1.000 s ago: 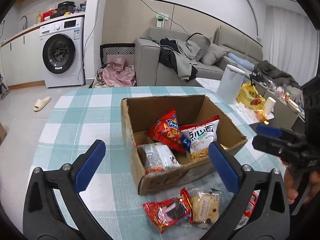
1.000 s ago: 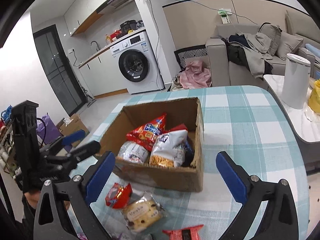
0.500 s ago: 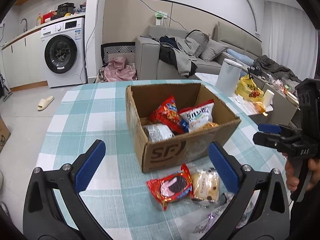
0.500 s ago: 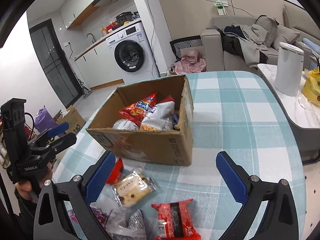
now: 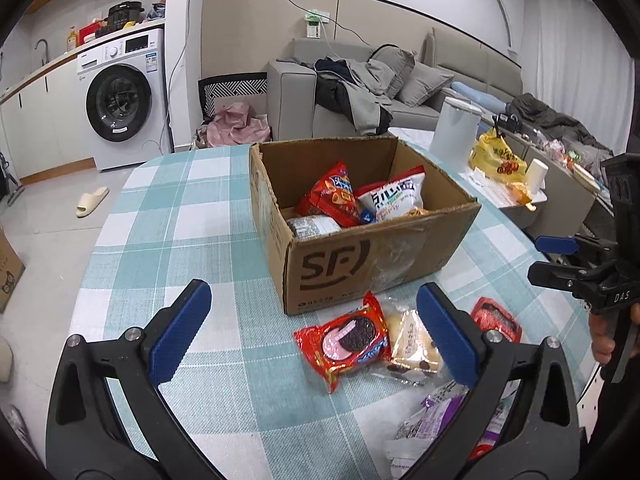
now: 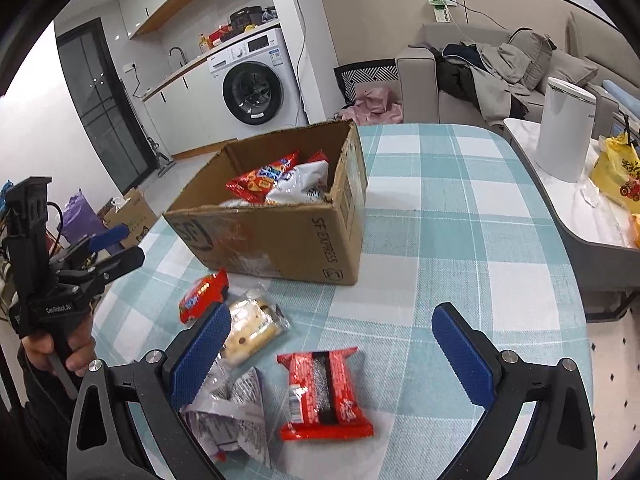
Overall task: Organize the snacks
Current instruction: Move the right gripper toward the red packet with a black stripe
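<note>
The left gripper (image 5: 310, 338) occupies the lower part of its own view, jaws spread wide and holding nothing, raised above the bench (image 5: 168, 240) and pointed toward the cardboard box (image 5: 360, 256). In the right wrist view it appears at the left edge, gripped from below by a hand (image 6: 60, 344), fingers level and apart. The right gripper (image 6: 330, 354) is likewise wide open and empty, low in its frame; in the left wrist view it shows at the right edge with a hand (image 5: 600, 336) on its handle. The box stands at frame centre on the checked cloth and contains a red chip bag (image 5: 332, 196), a white snack bag (image 5: 394, 200) and a grey packet (image 5: 312, 226). On the cloth just in front of the box lie a red cookie packet (image 5: 344, 338), a clear-wrapped pastry (image 5: 412, 344) touching it, a red wafer packet (image 6: 324, 392) between the right gripper's fingers, and a purple-and-white wrapper (image 6: 232, 412) at the lower left of the right view.
</note>
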The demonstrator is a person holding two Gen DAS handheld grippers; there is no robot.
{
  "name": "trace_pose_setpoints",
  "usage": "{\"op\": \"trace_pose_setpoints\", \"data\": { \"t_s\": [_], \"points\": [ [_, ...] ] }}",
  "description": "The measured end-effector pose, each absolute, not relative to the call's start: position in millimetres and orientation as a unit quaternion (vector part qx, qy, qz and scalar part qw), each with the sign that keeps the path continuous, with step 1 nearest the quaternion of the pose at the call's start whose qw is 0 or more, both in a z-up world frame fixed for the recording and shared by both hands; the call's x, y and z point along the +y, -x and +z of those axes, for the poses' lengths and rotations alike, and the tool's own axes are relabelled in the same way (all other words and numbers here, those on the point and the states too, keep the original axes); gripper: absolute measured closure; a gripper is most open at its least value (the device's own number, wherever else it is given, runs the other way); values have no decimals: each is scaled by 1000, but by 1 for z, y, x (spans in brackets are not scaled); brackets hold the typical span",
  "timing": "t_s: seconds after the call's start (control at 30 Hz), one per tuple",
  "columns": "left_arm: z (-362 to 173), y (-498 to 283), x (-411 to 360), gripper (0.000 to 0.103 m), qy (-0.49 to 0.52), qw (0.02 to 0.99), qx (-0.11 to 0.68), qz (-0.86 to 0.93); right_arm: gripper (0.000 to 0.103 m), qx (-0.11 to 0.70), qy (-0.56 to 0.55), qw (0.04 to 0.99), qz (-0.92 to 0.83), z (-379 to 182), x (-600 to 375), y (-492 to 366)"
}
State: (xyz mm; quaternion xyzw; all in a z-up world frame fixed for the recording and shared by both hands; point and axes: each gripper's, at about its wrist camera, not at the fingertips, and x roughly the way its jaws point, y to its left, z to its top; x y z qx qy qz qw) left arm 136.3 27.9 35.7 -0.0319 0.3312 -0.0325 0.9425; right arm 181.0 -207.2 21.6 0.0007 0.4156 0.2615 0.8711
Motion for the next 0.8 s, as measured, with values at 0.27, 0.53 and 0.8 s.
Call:
{"op": "trace_pose_setpoints", "data": {
  "t_s": [0.27, 0.53, 0.8],
  "points": [
    [29, -138, 27, 1, 31, 937, 347, -29, 1, 451, 32, 859, 241, -1, -214, -176],
    [18, -147, 26, 1, 30, 932, 359, -28, 1, 481, 68, 844, 227, -22, -210, -181],
    [3, -156, 27, 1, 33, 926, 375, -29, 1, 497, 102, 826, 245, -40, -192, -179]
  ]
}}
